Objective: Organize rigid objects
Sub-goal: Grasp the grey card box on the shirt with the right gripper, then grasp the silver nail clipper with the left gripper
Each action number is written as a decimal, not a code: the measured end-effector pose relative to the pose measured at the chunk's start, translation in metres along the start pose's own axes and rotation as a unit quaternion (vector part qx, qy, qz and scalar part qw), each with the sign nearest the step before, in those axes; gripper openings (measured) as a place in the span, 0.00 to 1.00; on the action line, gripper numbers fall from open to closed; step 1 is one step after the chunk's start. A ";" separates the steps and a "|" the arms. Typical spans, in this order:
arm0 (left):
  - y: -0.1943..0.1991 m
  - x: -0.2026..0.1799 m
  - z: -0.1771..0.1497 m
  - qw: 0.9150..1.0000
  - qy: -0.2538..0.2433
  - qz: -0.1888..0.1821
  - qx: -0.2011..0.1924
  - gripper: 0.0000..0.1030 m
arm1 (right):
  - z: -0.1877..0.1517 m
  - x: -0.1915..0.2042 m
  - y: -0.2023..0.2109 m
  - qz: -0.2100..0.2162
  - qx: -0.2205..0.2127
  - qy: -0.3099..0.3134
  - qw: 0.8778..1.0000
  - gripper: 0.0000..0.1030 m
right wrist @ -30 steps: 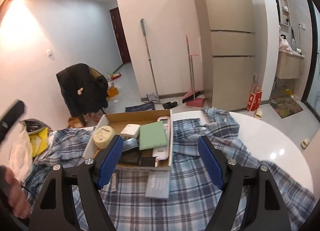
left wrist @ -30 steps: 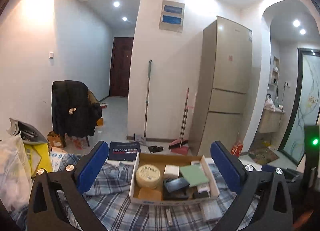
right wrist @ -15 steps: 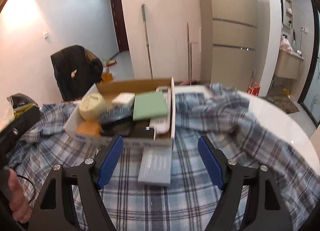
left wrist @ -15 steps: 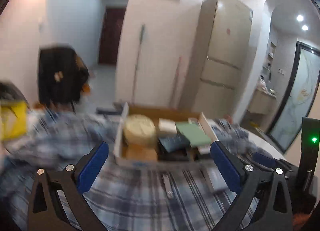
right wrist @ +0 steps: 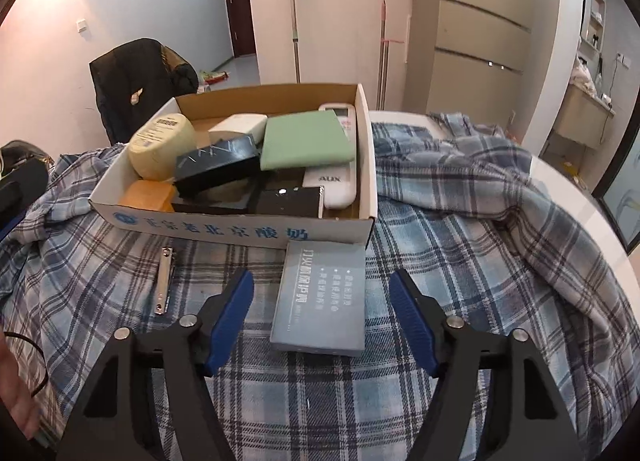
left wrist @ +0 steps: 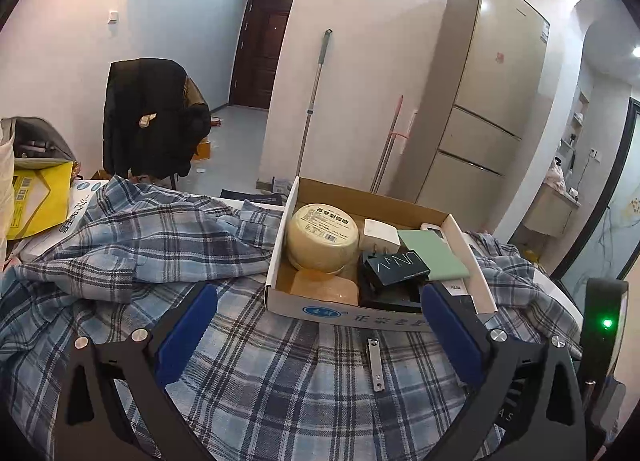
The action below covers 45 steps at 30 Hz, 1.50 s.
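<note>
Cardboard box (right wrist: 240,227): at twelve o'clock from both grippers, on the plaid cloth (right wrist: 460,245); already holds a round cream tub (right wrist: 160,145), a green flat box (right wrist: 306,139), a dark box (right wrist: 216,165), an AUX remote (right wrist: 338,177) and an orange block (right wrist: 146,195).
Grey flat box (right wrist: 322,299): outside, on the cloth, its far end touching the box's front wall.
Metal nail clipper (right wrist: 164,281): also outside, at ten o'clock from the right gripper, near the box front.
Right gripper (right wrist: 322,321): jaws have just been closing and now stand part-way, straddling the grey flat box's near half without the pads pressing it.
Left gripper (left wrist: 316,333): wide, empty, the nail clipper (left wrist: 375,364) on the cloth between its jaws.
Progress: judged mostly done; two items appear left to pack.
Next step: probably gripping the grey box.
</note>
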<state>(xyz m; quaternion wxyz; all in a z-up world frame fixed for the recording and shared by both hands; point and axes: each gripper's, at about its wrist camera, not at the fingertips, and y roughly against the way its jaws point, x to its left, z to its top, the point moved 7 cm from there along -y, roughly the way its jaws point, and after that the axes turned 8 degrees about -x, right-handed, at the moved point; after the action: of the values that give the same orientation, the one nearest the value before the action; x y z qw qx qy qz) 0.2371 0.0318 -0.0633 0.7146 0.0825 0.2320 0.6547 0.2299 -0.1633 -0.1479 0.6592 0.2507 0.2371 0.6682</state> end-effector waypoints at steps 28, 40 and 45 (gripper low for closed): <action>-0.029 -0.045 -0.044 0.986 -0.103 0.007 0.130 0.24 | 0.010 -0.032 0.037 -0.005 -0.064 0.009 0.998 0.44; -0.062 -0.057 -0.057 0.975 -0.072 0.003 0.210 0.23 | 0.005 -0.045 0.031 0.007 -0.046 -0.019 0.999 0.44; -0.070 -0.062 -0.059 0.973 -0.078 -0.001 0.215 0.23 | 0.006 -0.051 0.032 0.006 -0.049 -0.033 0.998 0.45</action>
<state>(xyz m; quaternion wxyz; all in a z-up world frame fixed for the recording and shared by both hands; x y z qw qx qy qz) 0.2723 -0.0486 -0.1306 0.6962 0.2849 0.3115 0.5806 0.2099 -0.2146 -0.1237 0.6742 0.2417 0.1804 0.6742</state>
